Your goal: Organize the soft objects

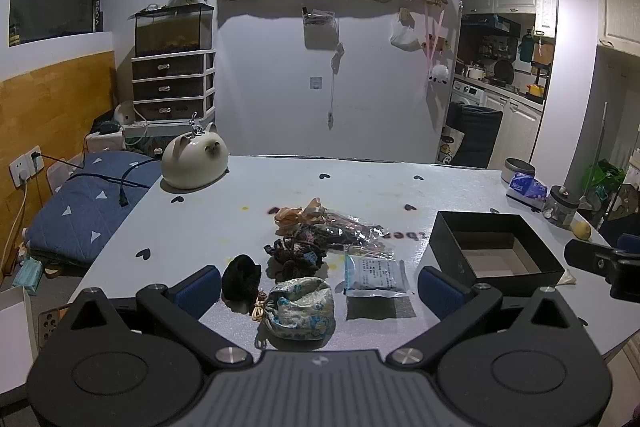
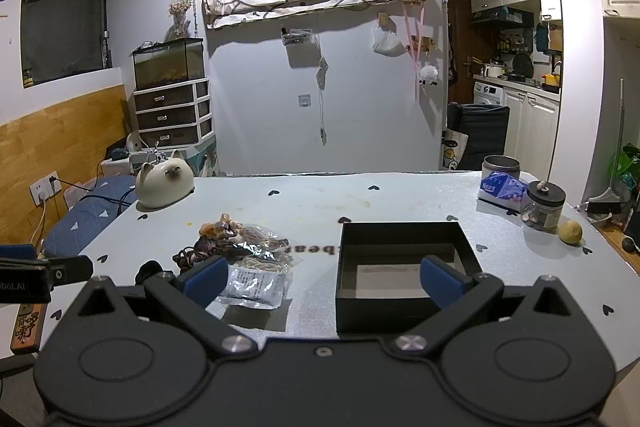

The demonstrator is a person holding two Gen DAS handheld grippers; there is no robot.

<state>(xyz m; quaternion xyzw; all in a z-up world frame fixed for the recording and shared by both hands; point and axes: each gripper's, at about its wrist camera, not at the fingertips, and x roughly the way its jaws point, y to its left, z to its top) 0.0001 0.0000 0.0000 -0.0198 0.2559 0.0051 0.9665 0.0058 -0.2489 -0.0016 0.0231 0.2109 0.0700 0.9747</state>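
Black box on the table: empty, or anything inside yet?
Empty. The black box shows only its bare pale floor in both wrist views.

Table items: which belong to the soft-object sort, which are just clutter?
Job:
brocade pouch
black scrunchie
crochet scrunchies
peach scrunchie
plastic packets
black box, empty

Clutter:
cat ornament
glass jar
tissue pack
tin
yellow fruit

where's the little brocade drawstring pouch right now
In the left wrist view, the brocade pouch lies on the table's near edge, between the open left gripper's fingers, with the black scrunchie to its left and the foil packet to its right.
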